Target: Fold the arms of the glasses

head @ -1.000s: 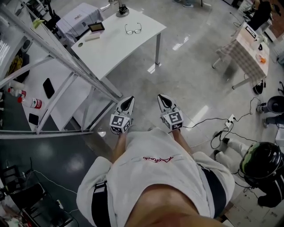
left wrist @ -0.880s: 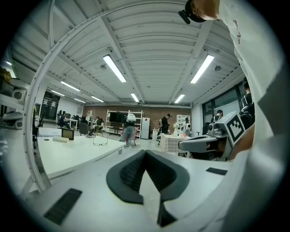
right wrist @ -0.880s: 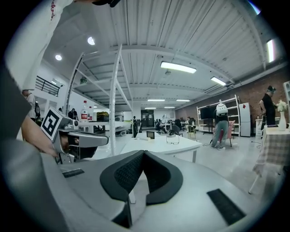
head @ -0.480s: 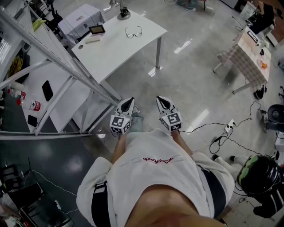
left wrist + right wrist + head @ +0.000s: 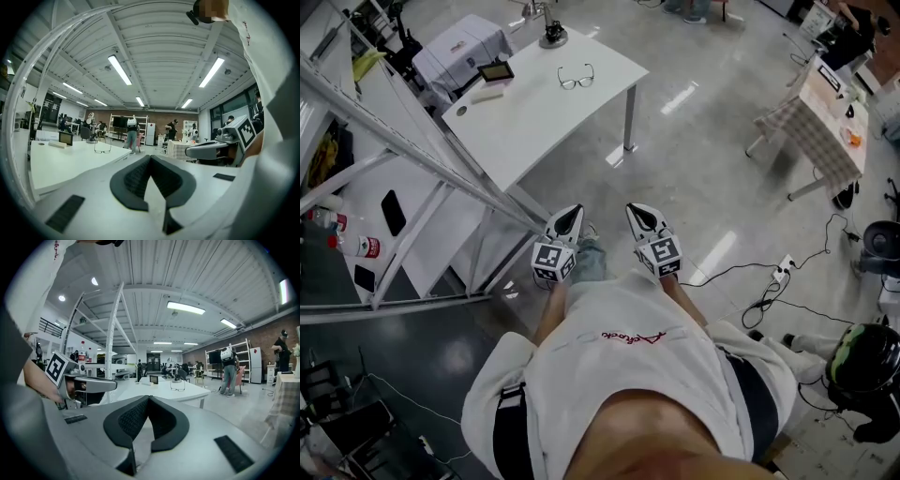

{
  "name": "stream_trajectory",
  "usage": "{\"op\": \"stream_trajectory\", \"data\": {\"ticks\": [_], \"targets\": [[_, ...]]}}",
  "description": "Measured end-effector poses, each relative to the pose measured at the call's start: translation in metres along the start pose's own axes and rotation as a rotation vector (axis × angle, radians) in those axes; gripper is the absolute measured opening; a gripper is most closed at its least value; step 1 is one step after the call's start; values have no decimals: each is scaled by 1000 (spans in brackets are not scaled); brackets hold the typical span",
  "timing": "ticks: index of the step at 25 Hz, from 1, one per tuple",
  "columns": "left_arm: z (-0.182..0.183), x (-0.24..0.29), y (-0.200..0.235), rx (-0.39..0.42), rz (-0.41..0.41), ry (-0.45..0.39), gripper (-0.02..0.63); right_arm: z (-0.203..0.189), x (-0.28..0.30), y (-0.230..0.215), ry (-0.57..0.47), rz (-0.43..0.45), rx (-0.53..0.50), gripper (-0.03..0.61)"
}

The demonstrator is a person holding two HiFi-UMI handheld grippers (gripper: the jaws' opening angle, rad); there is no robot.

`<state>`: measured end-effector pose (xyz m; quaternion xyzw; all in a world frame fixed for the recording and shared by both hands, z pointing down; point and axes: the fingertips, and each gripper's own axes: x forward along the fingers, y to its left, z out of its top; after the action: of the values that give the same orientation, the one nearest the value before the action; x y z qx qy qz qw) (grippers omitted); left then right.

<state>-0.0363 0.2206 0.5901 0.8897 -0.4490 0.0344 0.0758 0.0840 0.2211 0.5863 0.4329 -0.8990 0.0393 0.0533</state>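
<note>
A pair of dark-framed glasses [image 5: 577, 78] stands with its arms open on a white table [image 5: 534, 108] at the far side of the head view. The same glasses [image 5: 102, 145] show small in the left gripper view, and the glasses [image 5: 177, 385] appear again in the right gripper view. My left gripper [image 5: 570, 217] and right gripper [image 5: 639, 215] are held side by side close to my body, well short of the table. Both are shut with nothing between their jaws and point toward the table.
A small tablet [image 5: 496, 71], a white bar [image 5: 487, 90] and a lamp base [image 5: 550, 37] share the table. A slanted metal frame [image 5: 422, 150] rises at the left. A checkered table [image 5: 820, 122] stands at the right, cables [image 5: 769, 286] lie on the floor, and a helmeted person [image 5: 865, 361] sits nearby.
I have walked a little toward the white table; both grippers moved forward with me and stayed shut. The helmeted person at the right shifted position.
</note>
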Motion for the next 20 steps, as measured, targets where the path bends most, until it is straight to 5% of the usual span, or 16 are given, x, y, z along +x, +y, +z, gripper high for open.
{"op": "stream_trajectory", "data": {"ticks": [20], "targets": [[31,96,133,-44,-15,-7,21,25,154,-49,52,13,-19,14]]}}
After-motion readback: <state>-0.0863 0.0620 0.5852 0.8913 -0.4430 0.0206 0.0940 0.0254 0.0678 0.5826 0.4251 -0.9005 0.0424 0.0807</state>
